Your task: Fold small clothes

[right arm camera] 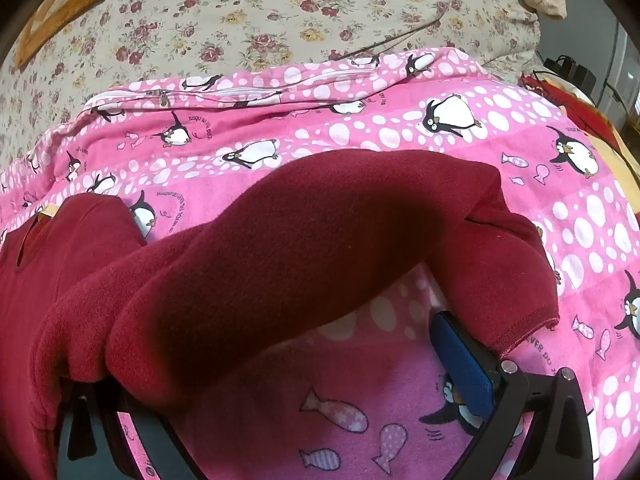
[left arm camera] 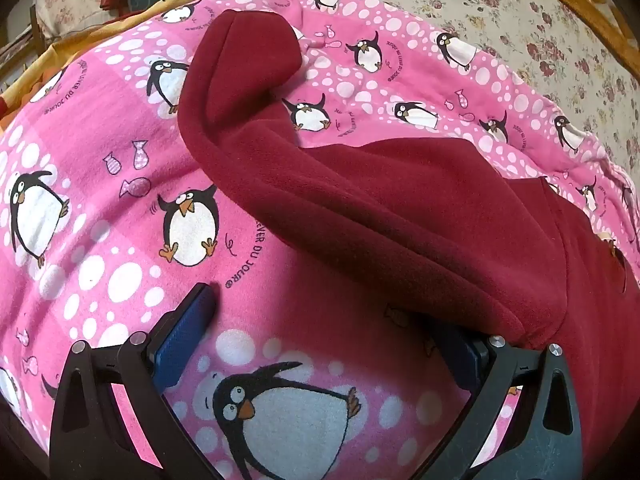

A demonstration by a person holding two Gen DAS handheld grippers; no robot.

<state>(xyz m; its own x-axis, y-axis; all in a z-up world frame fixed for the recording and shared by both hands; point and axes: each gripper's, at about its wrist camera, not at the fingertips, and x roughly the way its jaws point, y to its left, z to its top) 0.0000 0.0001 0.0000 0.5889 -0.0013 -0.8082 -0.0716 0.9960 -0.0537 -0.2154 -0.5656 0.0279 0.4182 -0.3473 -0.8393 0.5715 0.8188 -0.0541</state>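
My left claw and right claw hang with jaws wide apart, gripping nothing, over the dark red fleece top, sleeves spread, on a pink penguin blanket

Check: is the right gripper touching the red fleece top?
Touching. In the right wrist view the red fleece top drapes over one side of the open right gripper, hiding that finger.

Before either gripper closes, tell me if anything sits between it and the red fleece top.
Nothing visible does. The red fleece top lies directly on the pink penguin blanket, and both grippers are open at its hem: the left gripper with its right finger under the cloth, the right gripper with its left finger covered.
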